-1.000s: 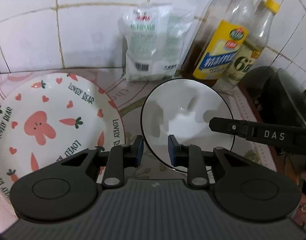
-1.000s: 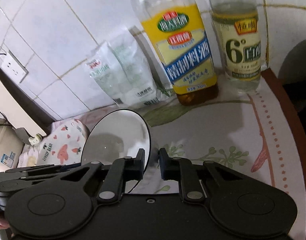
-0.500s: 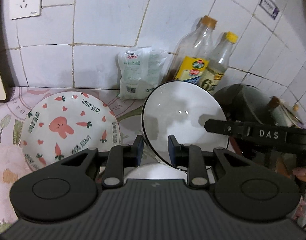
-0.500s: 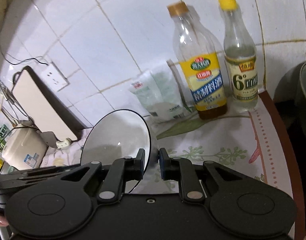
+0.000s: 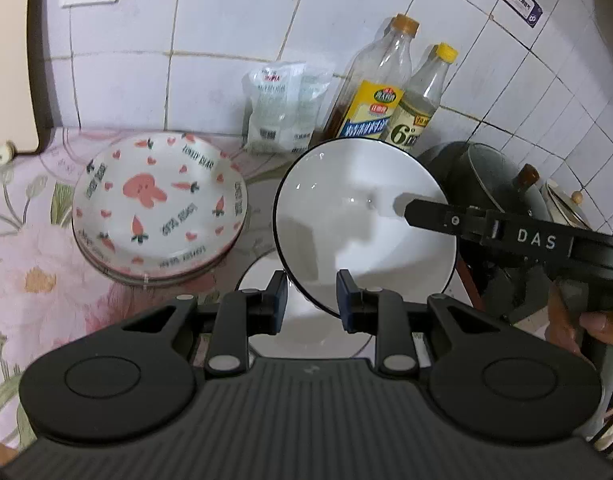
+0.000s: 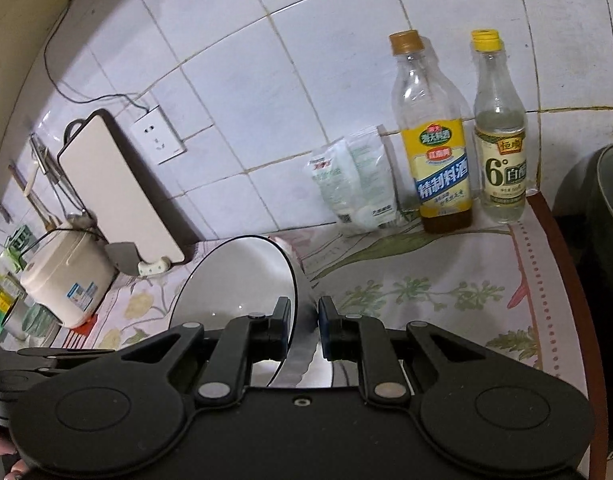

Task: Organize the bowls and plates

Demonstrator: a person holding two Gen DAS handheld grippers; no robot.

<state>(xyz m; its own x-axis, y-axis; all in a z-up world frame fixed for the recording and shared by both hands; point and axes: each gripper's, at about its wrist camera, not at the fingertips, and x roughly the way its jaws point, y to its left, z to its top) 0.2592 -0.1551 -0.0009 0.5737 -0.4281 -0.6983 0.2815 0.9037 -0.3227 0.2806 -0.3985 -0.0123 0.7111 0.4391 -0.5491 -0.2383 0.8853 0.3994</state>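
Tiled kitchen corner, floral counter [image 5: 22, 248]. White bowl [image 5: 362, 224] held tilted above 2nd bowl [image 5: 306, 332], rim pinched by both: left gripper [image 5: 311, 300] near edge, right gripper [image 6: 304, 330] clamped opposite. Plate stack [image 5: 158, 208] lies left.

A home kitchen. White wall tiles [image 6: 234, 92] back a counter [image 6: 446, 280] under a flowered cloth. Sauce bottles [image 6: 434, 152], a rice cooker [image 6: 66, 280] and a cutting board [image 6: 118, 188] stand there.

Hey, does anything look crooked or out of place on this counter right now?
Only the white black-rimmed bowl: it hangs tilted above the floral tablecloth, its rim pinched by the left claw and right claw. No spills or breakage show.
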